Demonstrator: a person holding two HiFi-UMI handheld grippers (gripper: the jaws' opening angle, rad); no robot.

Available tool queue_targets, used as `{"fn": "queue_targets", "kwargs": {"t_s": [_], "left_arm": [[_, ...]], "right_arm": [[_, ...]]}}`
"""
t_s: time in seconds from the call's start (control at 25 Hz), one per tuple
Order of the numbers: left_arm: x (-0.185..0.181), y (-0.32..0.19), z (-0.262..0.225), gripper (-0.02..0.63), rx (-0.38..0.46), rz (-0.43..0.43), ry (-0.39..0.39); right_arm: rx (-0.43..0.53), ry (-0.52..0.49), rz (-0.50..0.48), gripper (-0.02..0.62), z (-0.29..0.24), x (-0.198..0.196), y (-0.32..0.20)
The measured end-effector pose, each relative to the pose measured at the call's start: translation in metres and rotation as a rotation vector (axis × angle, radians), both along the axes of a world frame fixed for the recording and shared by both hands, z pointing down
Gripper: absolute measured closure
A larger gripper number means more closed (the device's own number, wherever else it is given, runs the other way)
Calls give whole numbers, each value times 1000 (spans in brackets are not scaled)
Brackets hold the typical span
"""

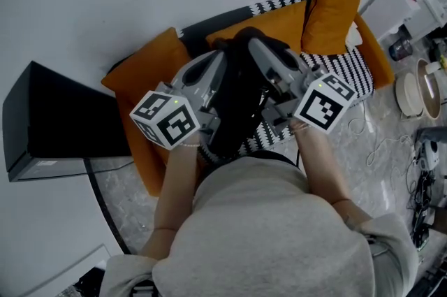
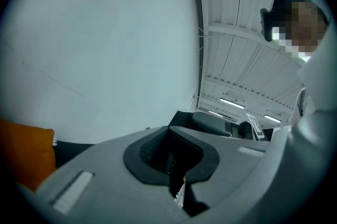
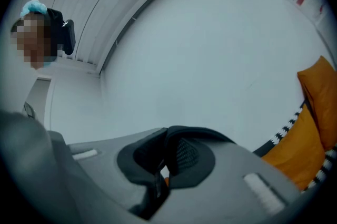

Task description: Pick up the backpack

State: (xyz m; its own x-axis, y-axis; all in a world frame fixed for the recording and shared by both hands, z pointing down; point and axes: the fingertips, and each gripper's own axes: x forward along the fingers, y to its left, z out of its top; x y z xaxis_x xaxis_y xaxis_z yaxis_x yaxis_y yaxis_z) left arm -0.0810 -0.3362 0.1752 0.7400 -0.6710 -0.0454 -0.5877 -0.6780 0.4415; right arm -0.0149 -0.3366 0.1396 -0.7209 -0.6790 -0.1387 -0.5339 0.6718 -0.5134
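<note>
Black backpack (image 1: 236, 96) hangs over the orange sofa's (image 1: 140, 82) middle, near its front edge. Left gripper (image 1: 221, 65) and right gripper (image 1: 257, 47) flank it, jaws pinched narrow on its black fabric.

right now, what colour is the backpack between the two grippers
Black; the backpack shows best in the head view.

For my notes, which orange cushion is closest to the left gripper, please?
The left-end cushion, beside the black cabinet; the other cushion sits at the sofa's right end.
</note>
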Motion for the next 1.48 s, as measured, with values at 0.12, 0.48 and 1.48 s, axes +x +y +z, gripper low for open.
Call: {"fn": "queue_targets", "kwargs": {"t_s": [0.12,0.48,1.48], "left_arm": [[0,0,1,598,-1,-8,-4],[-2,2,1,598,6,-19,5],[3,14,20,598,-18,12,-75]], "right_arm": [[1,2,5,584,0,2,2],[2,19,15,584,4,4,0],[-37,20,17,584,19,1,11]]}}
